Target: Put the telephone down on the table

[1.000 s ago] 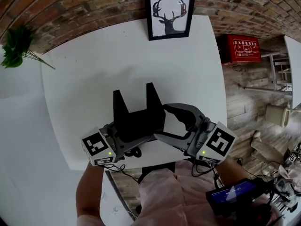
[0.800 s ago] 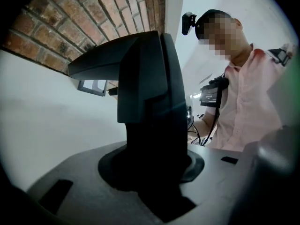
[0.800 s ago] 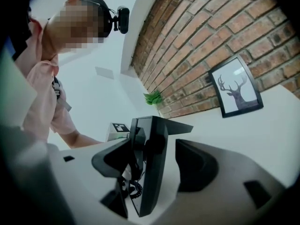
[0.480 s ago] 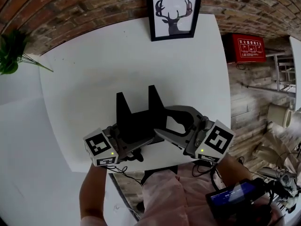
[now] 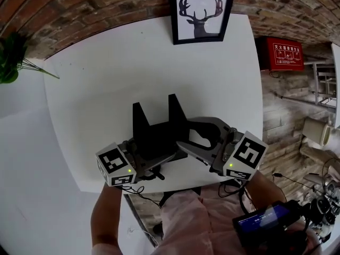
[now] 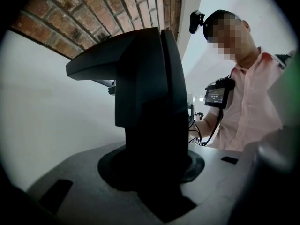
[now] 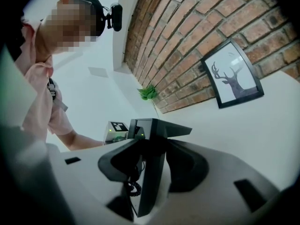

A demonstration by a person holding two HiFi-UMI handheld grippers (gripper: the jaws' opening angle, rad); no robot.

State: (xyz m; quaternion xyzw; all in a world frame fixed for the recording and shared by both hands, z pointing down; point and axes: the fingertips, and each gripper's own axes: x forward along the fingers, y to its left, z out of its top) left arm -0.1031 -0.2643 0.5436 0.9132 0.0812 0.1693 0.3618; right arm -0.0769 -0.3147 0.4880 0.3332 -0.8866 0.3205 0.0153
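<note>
The angular black plastic telephone [image 5: 156,134] is clamped by the left gripper [image 6: 154,182]. The jaws of the right gripper [image 7: 150,172] have just been closing onto it. Its setting down on the white table [image 5: 95,78] is judged unfinished.

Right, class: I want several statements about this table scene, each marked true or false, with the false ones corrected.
1. The telephone is black. True.
2. The framed picture shows a horse. False: it shows a deer's head with antlers.
3. The left gripper is closed on the telephone. True.
4. The table is brown wood. False: its top is white.
5. The plant sits at the right edge of the head view. False: it is at the left edge.
</note>
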